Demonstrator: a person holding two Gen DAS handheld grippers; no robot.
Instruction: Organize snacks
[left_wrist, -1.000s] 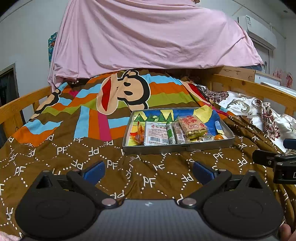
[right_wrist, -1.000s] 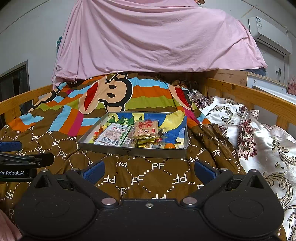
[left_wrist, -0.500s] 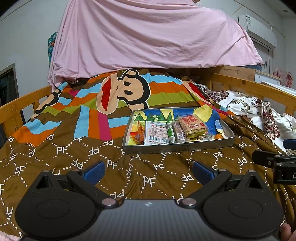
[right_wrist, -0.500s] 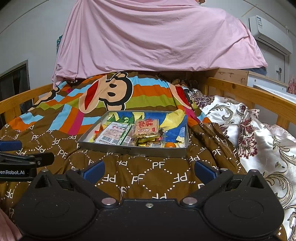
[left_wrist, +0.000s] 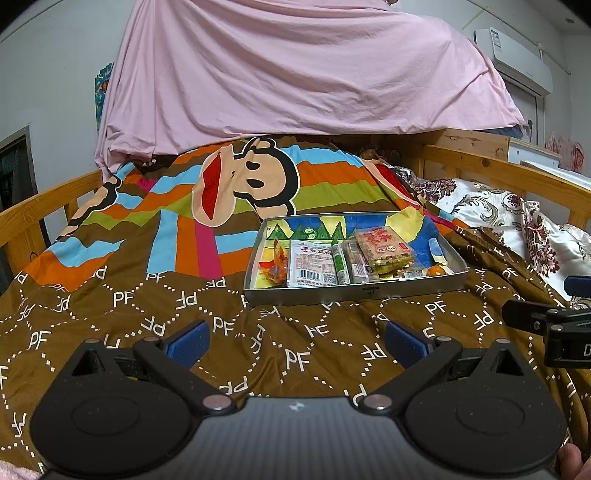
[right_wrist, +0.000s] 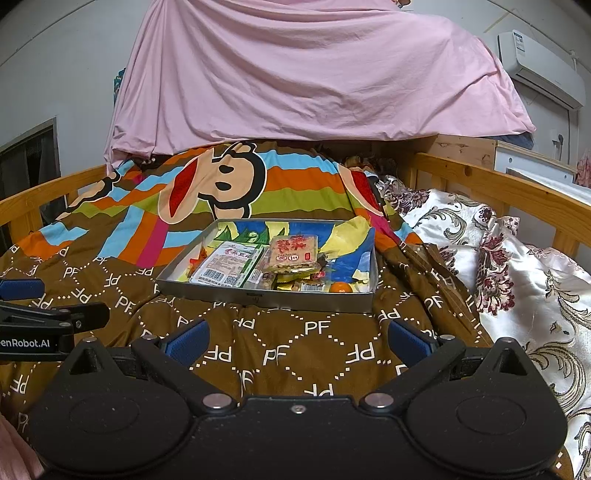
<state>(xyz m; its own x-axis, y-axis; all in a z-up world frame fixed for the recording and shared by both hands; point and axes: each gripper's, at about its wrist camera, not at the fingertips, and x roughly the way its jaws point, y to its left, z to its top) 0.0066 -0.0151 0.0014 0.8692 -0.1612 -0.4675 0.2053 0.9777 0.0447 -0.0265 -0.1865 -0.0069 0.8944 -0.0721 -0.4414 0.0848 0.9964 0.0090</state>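
1. On the brown "PF" quilt (left_wrist: 155, 317) sits a grey metal tray (left_wrist: 354, 291), and the snacks lie inside it: a white barcoded packet (left_wrist: 312, 263), a green stick pack (left_wrist: 340, 263), a red-printed cracker pack (left_wrist: 384, 245) stacked on other wrappers, and a small orange fruit (left_wrist: 436, 270) at the right front corner.
2. Over the last 1 s almost nothing has changed: the tray and its contents keep the same layout, with only a slight drift of each camera.
3. Left gripper (left_wrist: 295, 338) hovers short of the tray, its blue pads spread wide and empty.
4. Right gripper (right_wrist: 297, 338) does the same, spread wide and holding nothing.
5. I judge this a pause; it fits snacks already gathered, or snacks awaiting sorting.
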